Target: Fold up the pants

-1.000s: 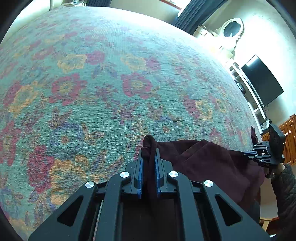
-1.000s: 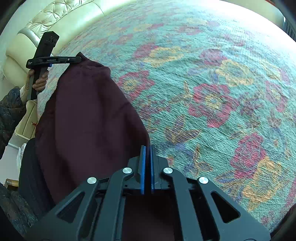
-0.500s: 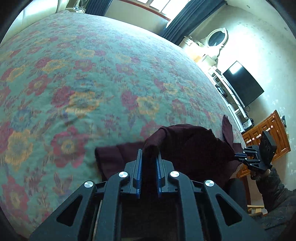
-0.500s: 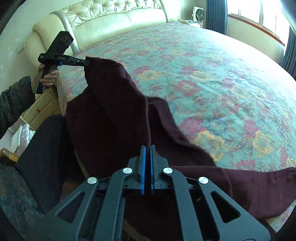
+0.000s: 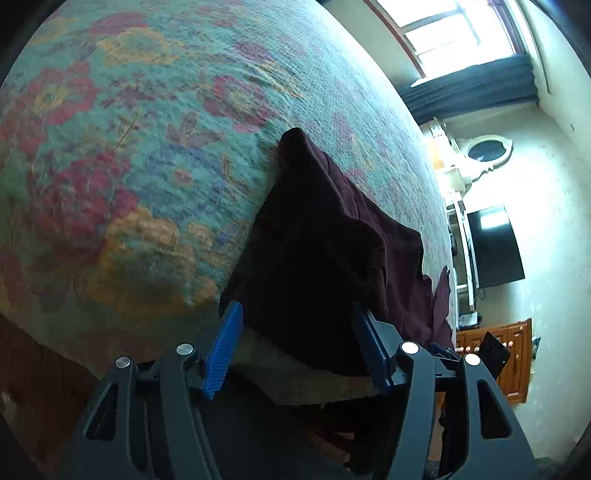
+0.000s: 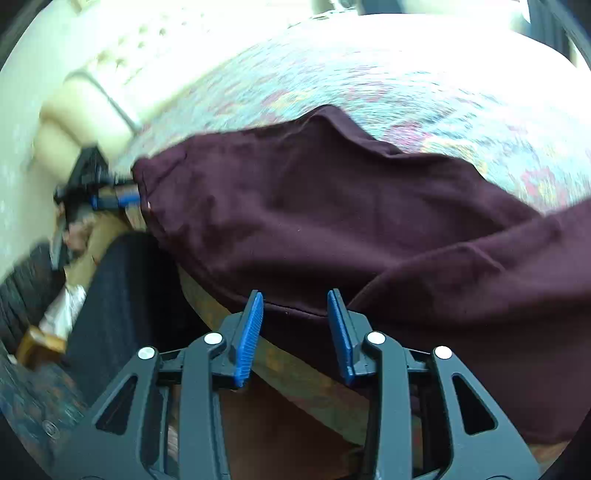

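Just beyond parted jaws, pants point(image 5: 325, 236)

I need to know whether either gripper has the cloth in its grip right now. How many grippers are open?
2. The left gripper is open at the pants' edge by the bed; the right gripper is open at their hem.

Daylight source: window point(image 5: 458, 29), upper right of the left wrist view, blown out to white. Bedspread point(image 5: 140, 147) below and left of the window evenly lit, its near part smeared by motion blur. Right wrist view: headboard point(image 6: 122, 55) overexposed and streaked, heavy blur throughout. Pants point(image 6: 332, 206) dark, folds faintly shaded. Fisheye bowing and black vignette at the edges.
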Tool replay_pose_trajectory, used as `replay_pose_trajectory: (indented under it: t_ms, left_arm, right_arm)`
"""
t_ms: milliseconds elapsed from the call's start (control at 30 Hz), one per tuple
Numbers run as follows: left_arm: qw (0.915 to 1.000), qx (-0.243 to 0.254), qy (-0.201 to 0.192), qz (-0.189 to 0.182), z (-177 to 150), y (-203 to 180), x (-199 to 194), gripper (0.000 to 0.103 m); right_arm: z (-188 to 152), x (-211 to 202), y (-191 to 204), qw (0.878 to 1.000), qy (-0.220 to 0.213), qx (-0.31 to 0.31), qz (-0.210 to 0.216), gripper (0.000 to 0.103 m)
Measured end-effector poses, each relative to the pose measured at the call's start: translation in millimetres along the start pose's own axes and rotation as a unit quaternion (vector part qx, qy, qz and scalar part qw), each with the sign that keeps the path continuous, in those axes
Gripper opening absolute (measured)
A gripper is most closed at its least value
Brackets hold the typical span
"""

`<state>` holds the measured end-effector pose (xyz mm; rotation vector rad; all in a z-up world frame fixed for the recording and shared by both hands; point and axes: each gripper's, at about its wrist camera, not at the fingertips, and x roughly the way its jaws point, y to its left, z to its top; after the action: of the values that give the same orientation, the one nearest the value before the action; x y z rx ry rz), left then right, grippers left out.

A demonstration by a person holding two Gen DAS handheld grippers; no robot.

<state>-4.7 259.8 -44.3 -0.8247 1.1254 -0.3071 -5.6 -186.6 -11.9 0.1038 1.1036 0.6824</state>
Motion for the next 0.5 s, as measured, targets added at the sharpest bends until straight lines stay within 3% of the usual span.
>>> replay_pose_trajectory:
  t_ms: [167,267,500]
  left_arm:
    - [0.9974,-0.056,-0.043,-0.014,-16.1,6.0,-14.4,0.061]
    - [0.9970,-0.036,-0.069,-0.005,-20.3,-10.0,-19.6,0.061]
    - [0.9977,-0.007,-0.062,0.025,-17.8,-37.6,10.6,0.061]
  right_arm:
    - [-1.5,-7.7,-21.6,0.996,-0.026,0.088,0.012,0.045]
    - [-2.9,-13.5,-35.0,0.989,-0.046,0.138,0.022,0.045]
    - [-13.8,-8.9,-63.6,0.961,-0.060,0.260,0.076,0.045]
